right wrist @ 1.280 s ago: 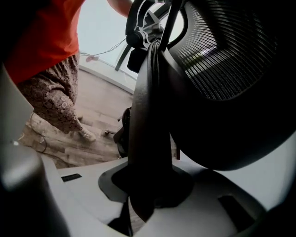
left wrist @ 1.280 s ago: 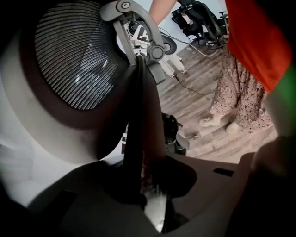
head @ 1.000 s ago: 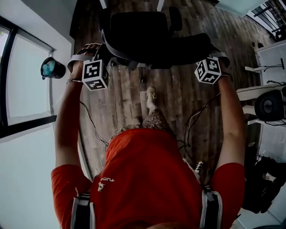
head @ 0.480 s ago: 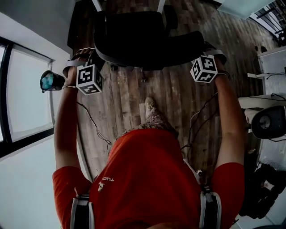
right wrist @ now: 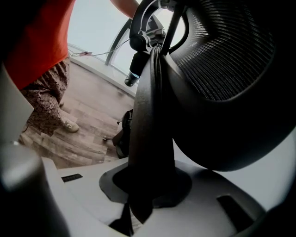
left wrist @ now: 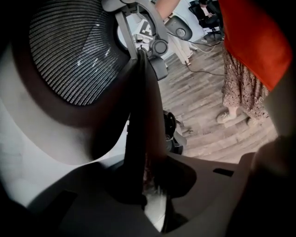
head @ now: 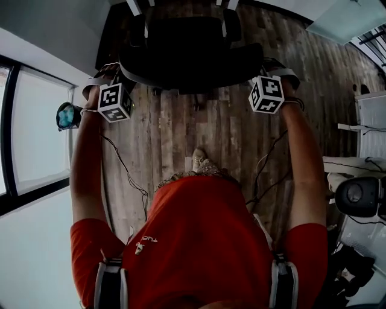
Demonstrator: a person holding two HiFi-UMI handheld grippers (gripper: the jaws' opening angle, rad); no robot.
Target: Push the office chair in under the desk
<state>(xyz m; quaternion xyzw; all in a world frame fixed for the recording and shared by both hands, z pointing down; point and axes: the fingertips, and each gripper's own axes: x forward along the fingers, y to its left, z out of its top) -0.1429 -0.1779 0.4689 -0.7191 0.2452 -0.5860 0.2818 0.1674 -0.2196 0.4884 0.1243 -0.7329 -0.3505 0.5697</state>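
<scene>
The black office chair (head: 187,54) stands ahead of me on the wood floor, its mesh backrest (left wrist: 74,51) facing me. White desk legs (head: 134,6) show at the top edge on either side of the seat. My left gripper (head: 122,81) is shut on the backrest's left edge (left wrist: 141,115), which runs down between the jaws. At the other side my right gripper (head: 265,69) is shut on the backrest's right edge (right wrist: 148,120). Both arms are stretched out. The desk top is out of view.
A window wall runs along the left, with a bluish object (head: 65,114) by it. Cables (head: 265,169) trail over the floor near my foot (head: 200,160). White furniture (head: 371,114) and a round black device (head: 356,196) stand at the right.
The chair has rolled forward, away from me, toward the white legs at the top. Both grippers went with it, arms stretching out, and I have stepped forward.
</scene>
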